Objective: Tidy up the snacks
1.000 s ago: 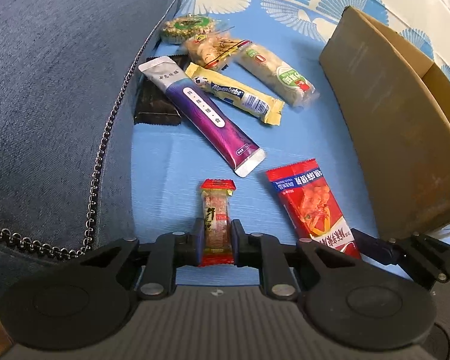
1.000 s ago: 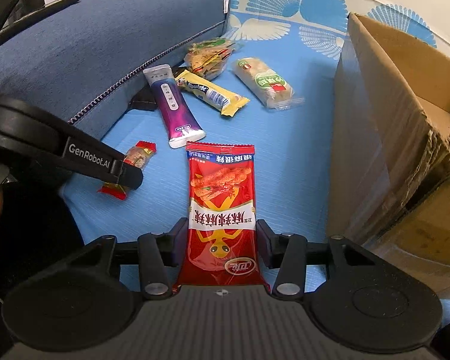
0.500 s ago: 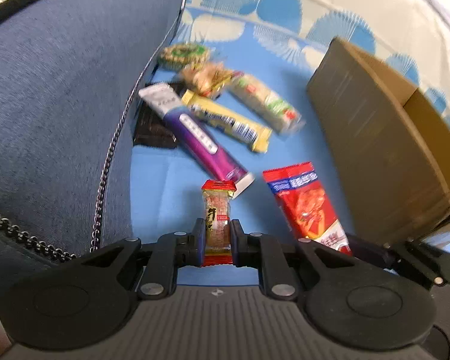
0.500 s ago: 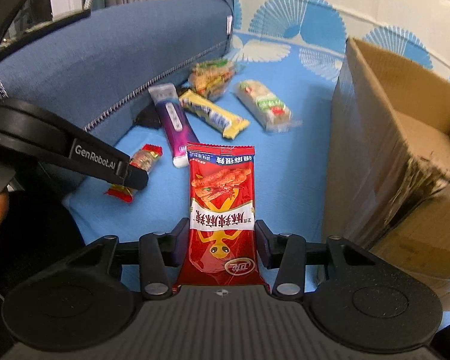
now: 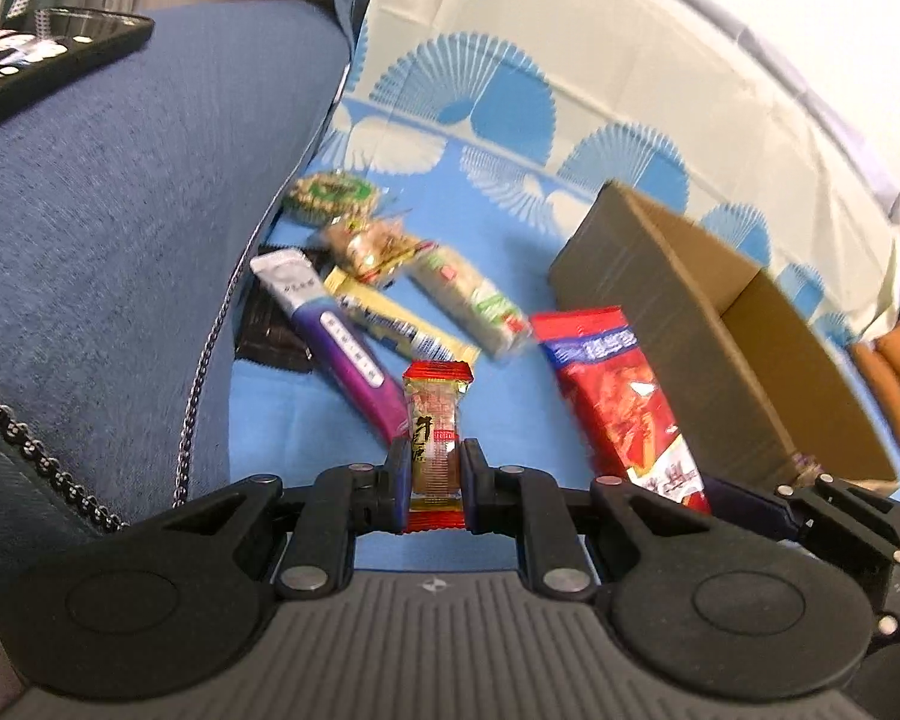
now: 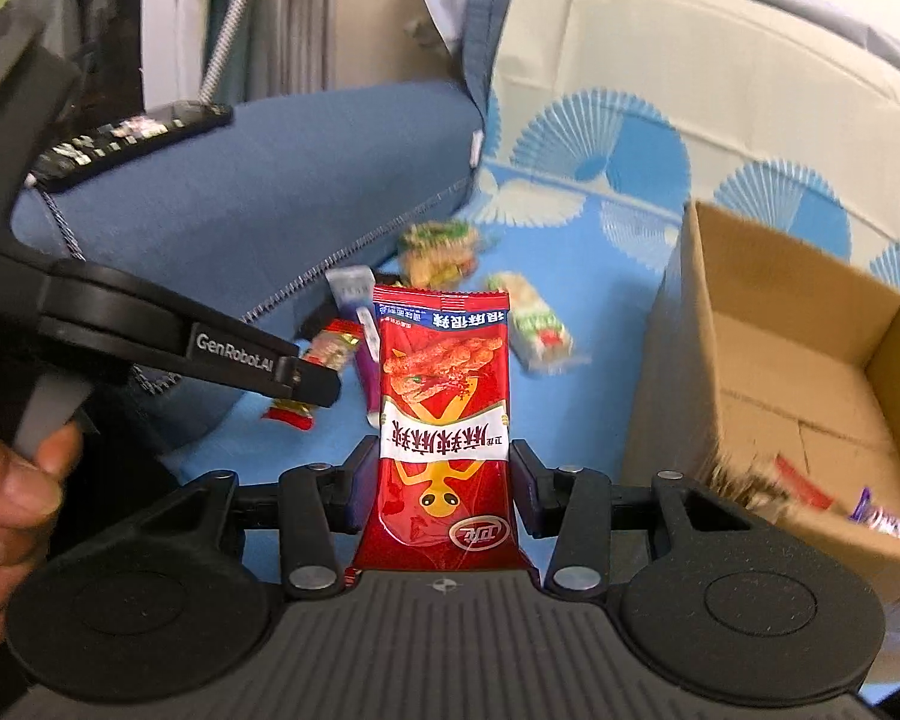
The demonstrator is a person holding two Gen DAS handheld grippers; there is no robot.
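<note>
Snacks are partly sorted: a few wrappers already lie in the cardboard box (image 6: 810,372), while about six packets (image 5: 354,300) remain on the blue fan-print sofa cover (image 5: 498,228). Left gripper (image 5: 433,474) has its jaws clamped narrowly on a small red-ended candy bar (image 5: 433,420); right gripper (image 6: 441,492), jaws wider, pinches the red spicy-strip packet (image 6: 441,396), both lifted clear, neither yet over the box.

Remote (image 5: 48,54) on blue cushion (image 5: 120,228); patterned sheet (image 5: 498,90).
</note>
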